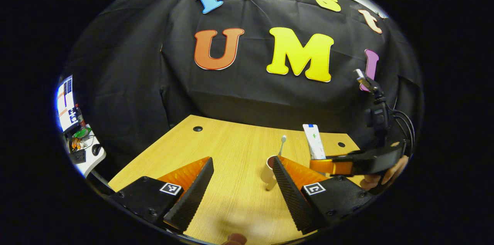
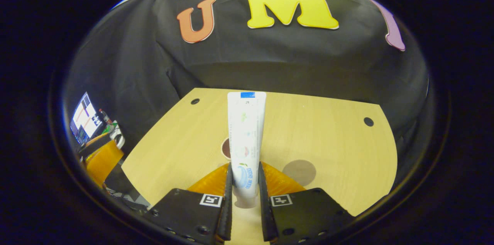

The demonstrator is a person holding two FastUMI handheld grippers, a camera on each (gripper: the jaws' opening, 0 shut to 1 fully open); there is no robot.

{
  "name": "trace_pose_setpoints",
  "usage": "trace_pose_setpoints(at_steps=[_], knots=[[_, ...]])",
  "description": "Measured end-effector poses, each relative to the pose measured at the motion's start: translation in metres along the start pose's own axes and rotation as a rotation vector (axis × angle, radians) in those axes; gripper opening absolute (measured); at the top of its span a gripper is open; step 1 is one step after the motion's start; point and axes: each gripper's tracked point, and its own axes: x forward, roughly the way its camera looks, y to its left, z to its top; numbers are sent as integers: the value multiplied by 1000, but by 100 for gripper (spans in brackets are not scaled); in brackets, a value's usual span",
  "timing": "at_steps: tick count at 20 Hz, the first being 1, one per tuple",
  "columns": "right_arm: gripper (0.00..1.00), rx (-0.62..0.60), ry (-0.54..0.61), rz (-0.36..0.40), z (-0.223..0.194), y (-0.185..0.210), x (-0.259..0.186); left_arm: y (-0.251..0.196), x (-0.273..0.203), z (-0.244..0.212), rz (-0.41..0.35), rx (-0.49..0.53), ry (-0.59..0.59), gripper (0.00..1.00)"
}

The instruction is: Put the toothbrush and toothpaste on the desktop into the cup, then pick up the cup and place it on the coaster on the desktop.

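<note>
My right tool [image 2: 244, 198] clenched on toothpaste [image 2: 246, 137] near cap end, tube upright above tabletop [image 2: 332, 137] middle. Soft, light, slick tube; low grip best. Toothbrush [image 1: 282, 144] stands in cup [image 1: 269, 173]. Left tool [image 1: 243, 187] released. Coaster [image 2: 299, 171] nearer right edge.

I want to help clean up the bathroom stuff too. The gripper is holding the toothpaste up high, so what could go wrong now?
1. The right gripper pinches the toothpaste only near its lower end, so the tall tube might tilt or slip.
2. The cup looks small and already holds the toothbrush; the tube could bump it or tip the cup.
3. The open left gripper sits close beside the cup and might knock it.
</note>
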Motion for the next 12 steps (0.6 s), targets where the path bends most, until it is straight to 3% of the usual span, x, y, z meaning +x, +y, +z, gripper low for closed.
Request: trace_pose_setpoints(at_steps=[5,12], knots=[[30,-18,-5,6,19,11,49,5,-46,-8,54,-18,2,98],[32,10,-8,-4,42,17,96,8,-63,-21,97,-40,30,99]])
